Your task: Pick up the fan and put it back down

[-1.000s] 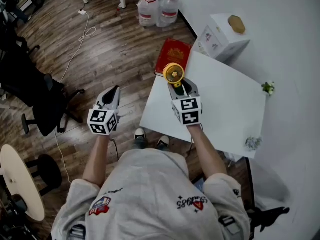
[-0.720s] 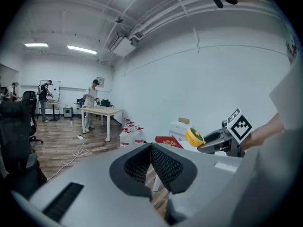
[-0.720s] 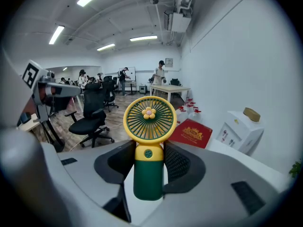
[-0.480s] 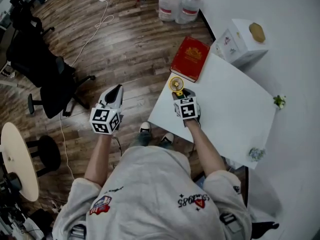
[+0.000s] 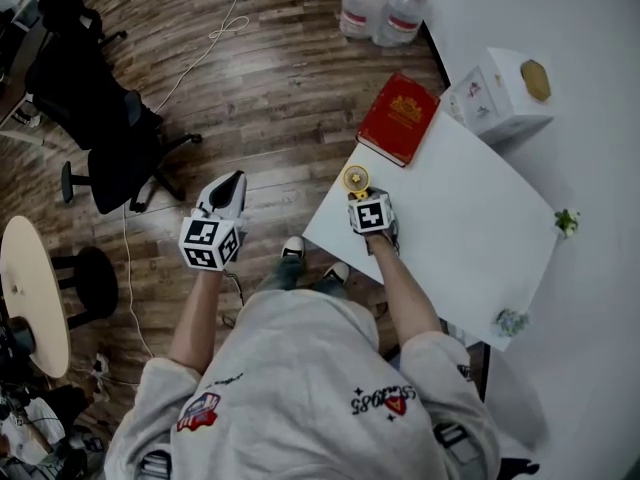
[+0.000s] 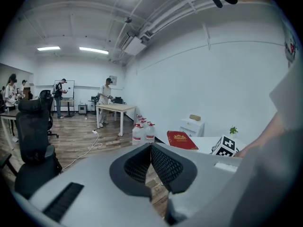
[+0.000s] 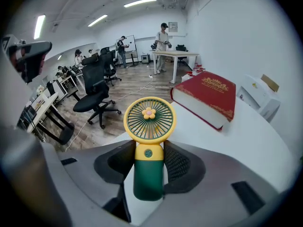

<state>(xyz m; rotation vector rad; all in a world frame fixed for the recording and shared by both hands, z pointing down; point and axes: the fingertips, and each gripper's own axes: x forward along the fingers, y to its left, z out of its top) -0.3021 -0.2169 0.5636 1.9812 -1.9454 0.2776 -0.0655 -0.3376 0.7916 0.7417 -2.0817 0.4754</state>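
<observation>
The fan has a round yellow head with a flower hub and a green handle. My right gripper is shut on that handle and holds the fan upright. In the head view the fan is low over the near left corner of the white table, just ahead of the right gripper. Whether its base touches the top I cannot tell. My left gripper hangs over the wooden floor left of the table. Its jaws are shut with nothing between them.
A red book lies on the table's far left corner, close beyond the fan. A white box stands behind the table and a small plant at its right edge. Water bottles, a black office chair and a round table stand on the floor.
My right gripper has come down with the fan to the table's near left corner and now tips more steeply downward. The left gripper has shifted only a little.
</observation>
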